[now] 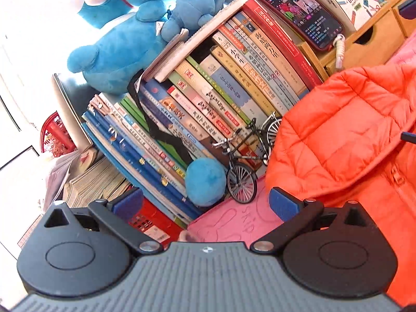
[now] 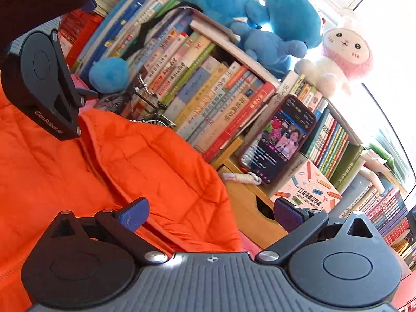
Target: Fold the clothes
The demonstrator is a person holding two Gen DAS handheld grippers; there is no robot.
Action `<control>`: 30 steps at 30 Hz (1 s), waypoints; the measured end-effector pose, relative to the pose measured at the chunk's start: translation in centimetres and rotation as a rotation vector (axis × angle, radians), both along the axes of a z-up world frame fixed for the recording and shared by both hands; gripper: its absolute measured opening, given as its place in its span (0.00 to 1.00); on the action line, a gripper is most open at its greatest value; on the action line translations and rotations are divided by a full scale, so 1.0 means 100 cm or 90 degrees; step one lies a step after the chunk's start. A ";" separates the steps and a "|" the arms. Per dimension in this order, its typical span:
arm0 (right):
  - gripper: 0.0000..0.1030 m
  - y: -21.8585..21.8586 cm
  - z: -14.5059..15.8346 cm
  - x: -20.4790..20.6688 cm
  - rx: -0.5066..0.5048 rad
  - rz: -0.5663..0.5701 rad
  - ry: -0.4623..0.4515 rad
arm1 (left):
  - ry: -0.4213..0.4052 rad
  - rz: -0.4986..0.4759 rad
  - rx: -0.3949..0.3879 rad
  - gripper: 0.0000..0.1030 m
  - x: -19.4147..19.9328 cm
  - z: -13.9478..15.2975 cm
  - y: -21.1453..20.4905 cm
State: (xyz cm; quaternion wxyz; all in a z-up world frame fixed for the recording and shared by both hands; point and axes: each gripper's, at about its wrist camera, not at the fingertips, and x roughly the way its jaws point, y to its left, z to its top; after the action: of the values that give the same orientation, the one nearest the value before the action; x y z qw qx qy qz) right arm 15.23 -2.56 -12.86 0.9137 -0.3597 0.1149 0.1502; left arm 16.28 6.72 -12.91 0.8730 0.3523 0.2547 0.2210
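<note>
An orange puffer jacket lies open on a pink mat, its hood toward the books at the mat's back edge, zipper running back toward me. My left claw and right claw both hover spread wide, grasping nothing. I'd judge each should pinch a hood-side edge cleanly through the slippery padding.
</note>
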 end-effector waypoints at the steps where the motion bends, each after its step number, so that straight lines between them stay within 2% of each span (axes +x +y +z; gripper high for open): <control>1: 0.99 0.009 -0.003 -0.006 0.003 0.002 0.010 | 0.004 0.005 0.005 1.00 -0.009 -0.003 0.002; 4: 0.99 0.026 -0.018 -0.018 -0.016 -0.006 0.033 | 0.058 0.043 0.020 1.00 -0.019 -0.028 0.022; 7: 0.99 0.012 -0.026 -0.023 -0.031 -0.023 0.025 | 0.048 0.083 -0.032 1.00 -0.036 -0.033 0.051; 9: 0.99 -0.019 -0.031 -0.022 -0.054 -0.065 0.018 | 0.040 0.090 -0.041 1.00 -0.045 -0.034 0.066; 11: 0.99 -0.062 -0.032 -0.023 -0.062 -0.102 0.009 | 0.030 0.079 -0.027 1.00 -0.053 -0.035 0.073; 13: 0.99 -0.103 -0.035 -0.025 -0.102 -0.145 -0.013 | 0.026 0.080 -0.026 1.00 -0.056 -0.035 0.079; 15: 0.99 -0.148 -0.034 -0.020 -0.124 -0.218 -0.008 | 0.024 0.090 -0.043 1.00 -0.057 -0.034 0.082; 19: 0.99 -0.246 -0.030 0.002 -0.183 -0.472 0.038 | 0.022 0.114 -0.048 1.00 -0.056 -0.034 0.080; 21: 0.97 -0.277 -0.017 -0.003 -0.195 -0.562 0.002 | 0.022 0.121 -0.045 1.00 -0.055 -0.034 0.078; 24: 0.99 -0.325 0.024 -0.046 0.020 -0.644 0.009 | 0.024 0.127 -0.050 1.00 -0.055 -0.034 0.079; 27: 0.99 -0.356 0.036 -0.080 0.184 -0.715 0.055 | 0.029 0.131 -0.041 1.00 -0.053 -0.033 0.077; 30: 0.99 -0.379 0.025 -0.109 0.331 -0.790 0.120 | 0.038 0.144 -0.035 1.00 -0.049 -0.033 0.074</control>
State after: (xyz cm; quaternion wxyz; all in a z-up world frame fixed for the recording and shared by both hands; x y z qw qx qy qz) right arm 4.38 -40.51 -10.40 0.8736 0.0190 0.3390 -0.3486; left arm 11.35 14.11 -16.18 0.8439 0.3035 0.3247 0.3004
